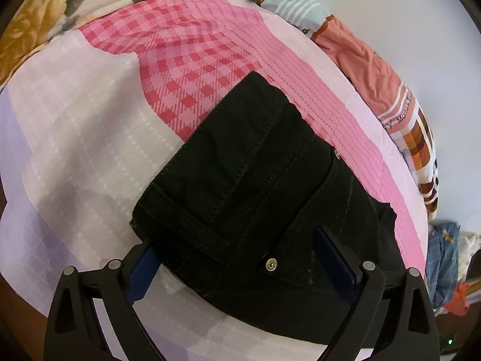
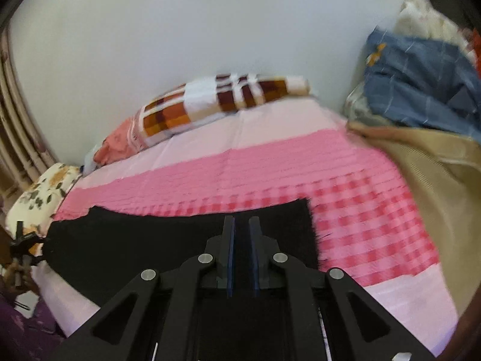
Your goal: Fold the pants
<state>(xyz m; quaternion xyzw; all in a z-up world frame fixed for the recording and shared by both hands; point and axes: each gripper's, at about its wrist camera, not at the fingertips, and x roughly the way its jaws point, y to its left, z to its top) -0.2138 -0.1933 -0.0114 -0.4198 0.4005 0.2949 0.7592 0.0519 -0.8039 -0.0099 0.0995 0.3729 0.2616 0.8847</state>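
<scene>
Left wrist: left tool (image 1: 237, 249) spread wide astride black pants (image 1: 258, 186); right tool (image 2: 241, 225) nearly closed, empty.

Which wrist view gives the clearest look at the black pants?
The left wrist view: the folded black pants lie sharp there, with seams, stitching and a metal rivet visible. The right wrist view shows them only as a blurred flat black patch.

Partly legible print on white stripe of orange-and-check folded cloth (image 1: 401, 114), at 3 o'clock in left wrist view: "Mama", preceded by letter "y". Rest too small, cut off. Nothing else readable.
</scene>
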